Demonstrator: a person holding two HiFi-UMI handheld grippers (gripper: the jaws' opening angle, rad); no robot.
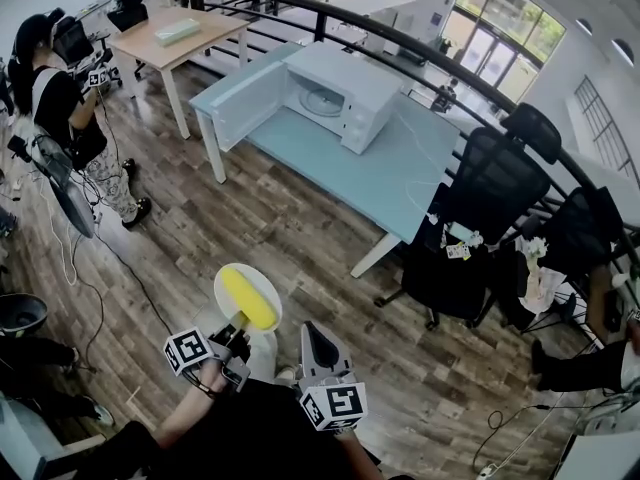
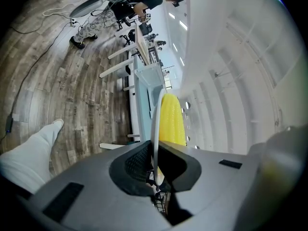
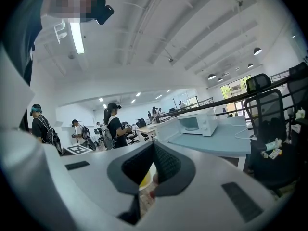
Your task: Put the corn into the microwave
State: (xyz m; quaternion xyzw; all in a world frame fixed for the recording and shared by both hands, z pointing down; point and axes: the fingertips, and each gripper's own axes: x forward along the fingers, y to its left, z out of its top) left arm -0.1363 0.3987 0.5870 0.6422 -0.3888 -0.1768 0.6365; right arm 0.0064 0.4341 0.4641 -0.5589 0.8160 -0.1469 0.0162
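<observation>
A yellow corn cob [image 1: 249,299] lies on a small white plate [image 1: 232,280] held over the wooden floor. My left gripper [image 1: 238,332] is shut on the plate's near rim. In the left gripper view the plate [image 2: 155,124] shows edge-on between the jaws, with the corn [image 2: 172,119] just beyond. My right gripper [image 1: 318,342] hovers beside it on the right, shut and holding nothing; its jaws [image 3: 150,171] point toward the white microwave [image 3: 197,123]. The microwave [image 1: 343,94] stands on a light blue table [image 1: 400,168] far ahead, its door [image 1: 250,102] swung open to the left.
Black office chairs [image 1: 485,213] stand right of the table. A person [image 1: 68,108] holding grippers stands at the far left beside a fan [image 1: 70,193], with cables on the floor. A wooden table [image 1: 170,38] and a dark curved railing [image 1: 400,40] lie beyond.
</observation>
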